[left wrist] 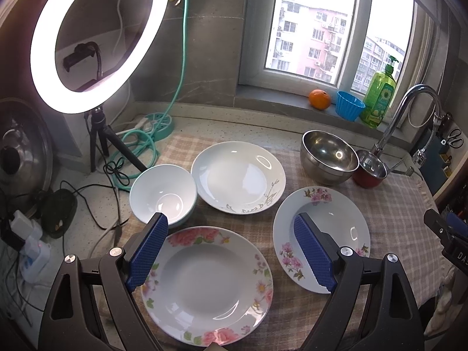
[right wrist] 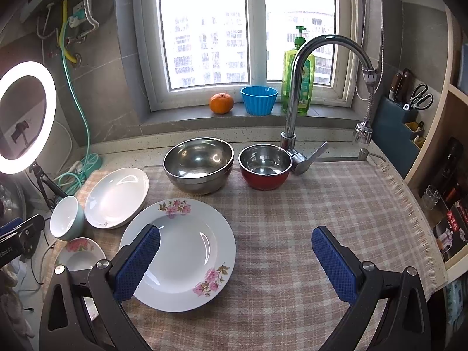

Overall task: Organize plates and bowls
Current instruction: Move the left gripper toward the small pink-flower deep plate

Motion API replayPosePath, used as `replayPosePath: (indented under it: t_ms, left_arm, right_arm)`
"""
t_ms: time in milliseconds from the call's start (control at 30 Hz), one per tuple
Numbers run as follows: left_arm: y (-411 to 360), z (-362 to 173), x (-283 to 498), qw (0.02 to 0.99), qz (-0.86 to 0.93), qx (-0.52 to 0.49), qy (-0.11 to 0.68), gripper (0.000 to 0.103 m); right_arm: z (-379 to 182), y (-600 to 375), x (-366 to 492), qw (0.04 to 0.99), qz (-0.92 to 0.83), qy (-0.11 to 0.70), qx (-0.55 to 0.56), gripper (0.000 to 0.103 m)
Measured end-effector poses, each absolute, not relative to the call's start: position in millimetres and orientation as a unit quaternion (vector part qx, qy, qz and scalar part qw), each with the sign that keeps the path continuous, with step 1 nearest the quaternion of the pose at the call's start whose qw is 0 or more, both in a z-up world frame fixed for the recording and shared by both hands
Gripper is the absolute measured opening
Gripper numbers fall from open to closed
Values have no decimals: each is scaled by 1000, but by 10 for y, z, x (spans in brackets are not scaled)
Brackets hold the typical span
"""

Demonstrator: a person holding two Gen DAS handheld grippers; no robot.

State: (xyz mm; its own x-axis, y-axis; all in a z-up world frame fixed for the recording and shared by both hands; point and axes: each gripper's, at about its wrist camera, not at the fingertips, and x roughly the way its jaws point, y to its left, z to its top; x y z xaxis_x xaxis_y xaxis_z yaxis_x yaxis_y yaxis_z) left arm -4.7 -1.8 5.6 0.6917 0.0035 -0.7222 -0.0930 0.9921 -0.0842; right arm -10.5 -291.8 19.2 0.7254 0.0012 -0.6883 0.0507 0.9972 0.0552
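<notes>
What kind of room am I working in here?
Most likely a home kitchen counter: a faucet by the window, a dish soap bottle on the sill, and a knife block with scissors.

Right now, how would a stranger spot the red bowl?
Find the faucet below the window. At its base, on the checked cloth, stand two metal bowls; the red bowl is the smaller one nearer the faucet, steel inside but red outside, unlike the all-steel bowl.

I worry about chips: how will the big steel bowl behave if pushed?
The steel bowl looks rigid and unlikely to chip. Its rounded base may rock or tip. On the checked cloth it would probably drag rather than glide.
</notes>
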Motion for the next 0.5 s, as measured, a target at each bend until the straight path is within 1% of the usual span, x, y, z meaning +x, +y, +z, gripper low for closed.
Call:
replayPosePath:
  t_ms: [500]
  left_arm:
    - [-33, 54, -46, 919, 25, -56, 391, 89]
  right_arm:
    - [188, -2936, -112, 928, -13, 371, 37, 102]
